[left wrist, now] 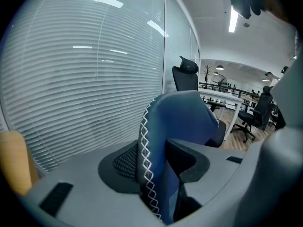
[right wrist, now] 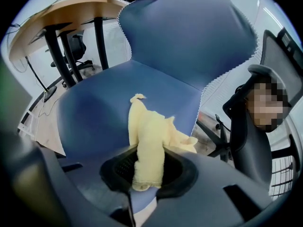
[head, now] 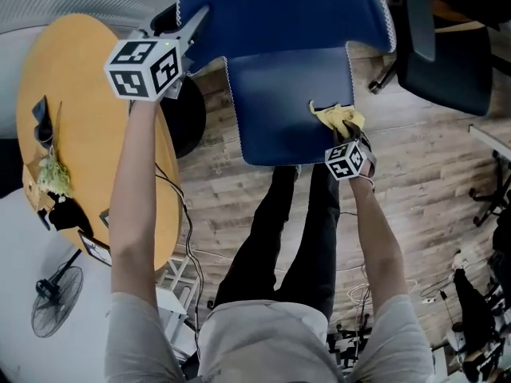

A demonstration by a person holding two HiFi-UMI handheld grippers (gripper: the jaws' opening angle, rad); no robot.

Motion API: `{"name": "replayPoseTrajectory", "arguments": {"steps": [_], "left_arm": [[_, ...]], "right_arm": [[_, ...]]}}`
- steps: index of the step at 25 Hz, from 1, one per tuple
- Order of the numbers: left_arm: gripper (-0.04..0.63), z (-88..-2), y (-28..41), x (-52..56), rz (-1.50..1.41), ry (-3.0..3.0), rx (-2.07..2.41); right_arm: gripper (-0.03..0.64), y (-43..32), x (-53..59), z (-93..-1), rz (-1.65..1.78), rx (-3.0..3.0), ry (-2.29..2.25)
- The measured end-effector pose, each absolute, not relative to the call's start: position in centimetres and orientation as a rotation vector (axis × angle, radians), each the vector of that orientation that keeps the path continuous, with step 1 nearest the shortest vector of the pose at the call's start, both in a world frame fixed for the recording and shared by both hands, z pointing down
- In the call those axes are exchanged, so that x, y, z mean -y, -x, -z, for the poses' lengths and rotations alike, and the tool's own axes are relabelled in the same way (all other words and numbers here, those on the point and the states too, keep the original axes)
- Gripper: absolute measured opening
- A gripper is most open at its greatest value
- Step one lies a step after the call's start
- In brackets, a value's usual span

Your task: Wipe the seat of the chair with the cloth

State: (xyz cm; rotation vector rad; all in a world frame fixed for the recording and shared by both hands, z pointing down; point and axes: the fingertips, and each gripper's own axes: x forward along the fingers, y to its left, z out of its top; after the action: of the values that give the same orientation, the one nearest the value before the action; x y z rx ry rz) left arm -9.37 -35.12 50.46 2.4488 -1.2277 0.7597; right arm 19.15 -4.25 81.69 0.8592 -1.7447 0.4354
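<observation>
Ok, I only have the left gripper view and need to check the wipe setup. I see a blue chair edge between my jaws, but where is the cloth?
Observer: The yellow cloth is clamped in the right hand-held gripper.
Operator: Is it on the seat?
Observer: Yes. In the head view it lies on the blue seat, near the seat's right edge.
Operator: And where on the chair is my gripper?
Observer: The left hand-held gripper grips the backrest at its left edge, as the head view shows it.
</observation>
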Motion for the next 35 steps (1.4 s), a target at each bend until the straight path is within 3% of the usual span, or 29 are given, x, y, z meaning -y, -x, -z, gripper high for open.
{"name": "replayPoseTrajectory", "arguments": {"steps": [22,35], "left_arm": [[0.198,-50.6,9.3,35.3,-0.766,-2.417,1.259],[0.198,-50.3,9.3,35.2,-0.743,-2.444,1.263]], "right_arm": [[0.084,-13.8,-3.6,-80.7,-0.517,1.940,-0.694],[0.084,-8.8,-0.7,-80.9,-0.505,1.962,-0.593]]}}
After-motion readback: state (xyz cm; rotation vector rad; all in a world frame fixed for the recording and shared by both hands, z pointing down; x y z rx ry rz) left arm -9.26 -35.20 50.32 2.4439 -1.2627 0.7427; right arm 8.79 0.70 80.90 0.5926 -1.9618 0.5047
